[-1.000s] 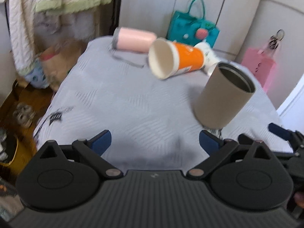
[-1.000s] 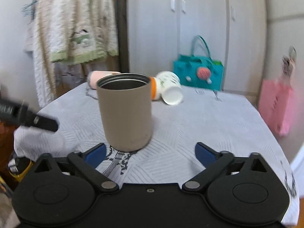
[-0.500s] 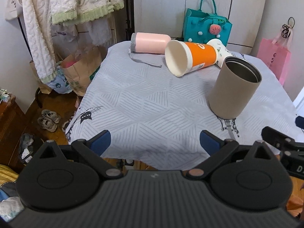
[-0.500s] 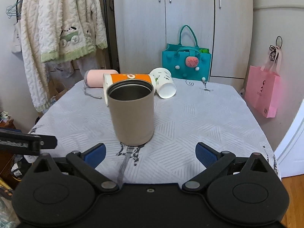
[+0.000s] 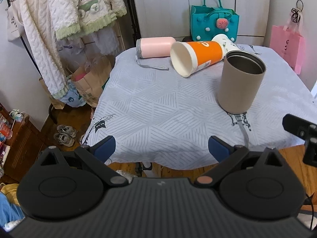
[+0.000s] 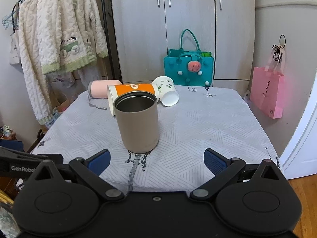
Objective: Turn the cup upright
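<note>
Fingers first: my left gripper and right gripper both hang at the near edge of the desk with their blue pads spread wide and nothing between them. Just beyond stands the tan steel tumbler, already upright with its mouth open to the ceiling; it looks rigid, fairly weighty and smooth, so I'd expect it to slip unless pinched squarely across the wall at mid-height. Farther back the orange paper cup, the white printed cup and the pink bottle lie on their sides, and I judge the light paper ones would crush under a hard squeeze, so I'd take them gently near the stiffer rim.
</note>
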`<state>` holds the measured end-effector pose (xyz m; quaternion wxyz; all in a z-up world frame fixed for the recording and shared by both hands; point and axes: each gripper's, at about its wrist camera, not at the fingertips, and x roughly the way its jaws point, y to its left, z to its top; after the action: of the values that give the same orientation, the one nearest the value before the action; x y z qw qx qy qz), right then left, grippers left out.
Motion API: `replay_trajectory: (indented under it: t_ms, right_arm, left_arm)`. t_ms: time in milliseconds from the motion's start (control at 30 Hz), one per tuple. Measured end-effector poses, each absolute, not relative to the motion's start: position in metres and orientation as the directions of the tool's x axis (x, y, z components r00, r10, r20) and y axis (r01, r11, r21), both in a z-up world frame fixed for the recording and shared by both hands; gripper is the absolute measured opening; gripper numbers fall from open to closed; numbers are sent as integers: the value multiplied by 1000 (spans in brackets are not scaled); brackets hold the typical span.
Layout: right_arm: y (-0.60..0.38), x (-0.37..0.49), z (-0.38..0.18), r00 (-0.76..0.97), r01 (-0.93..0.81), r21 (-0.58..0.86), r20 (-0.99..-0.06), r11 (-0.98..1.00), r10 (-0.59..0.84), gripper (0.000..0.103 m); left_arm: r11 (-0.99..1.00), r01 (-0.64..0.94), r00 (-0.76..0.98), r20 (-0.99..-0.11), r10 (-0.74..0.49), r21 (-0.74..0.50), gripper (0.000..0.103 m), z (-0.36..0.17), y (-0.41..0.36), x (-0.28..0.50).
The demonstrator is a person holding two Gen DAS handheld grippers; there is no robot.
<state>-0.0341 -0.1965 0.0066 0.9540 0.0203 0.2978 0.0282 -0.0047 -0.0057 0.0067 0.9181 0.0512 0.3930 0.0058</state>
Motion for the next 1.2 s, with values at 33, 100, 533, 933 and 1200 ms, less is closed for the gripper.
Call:
replay_trajectory:
  t_ms: [33, 100, 533, 933, 1200]
  right_arm:
    - [-197, -35, 7, 823, -38, 53, -565, 998, 61, 102]
    - [-197, -36, 7, 824, -34, 50, -564, 998, 57, 102]
    - [-191, -45, 23, 824, -5, -22, -566, 1000, -8, 102]
    - [-197, -53, 18, 799, 55, -14, -599, 998, -52, 102]
    - [-204, -60, 19, 803, 82, -7, -591, 997, -71, 102]
  left_arm:
    - [995, 33, 691, -722, 44, 93, 101, 7, -6, -6]
    - [996, 39, 690, -723, 33, 82, 101, 8, -6, -6]
    - [999, -11, 679, -733, 40, 44, 101, 9, 5, -9]
    - [998, -44, 688, -723, 63, 45, 101, 15, 13, -20]
    - [997, -44, 694, -715, 79, 67, 101, 18, 10, -27]
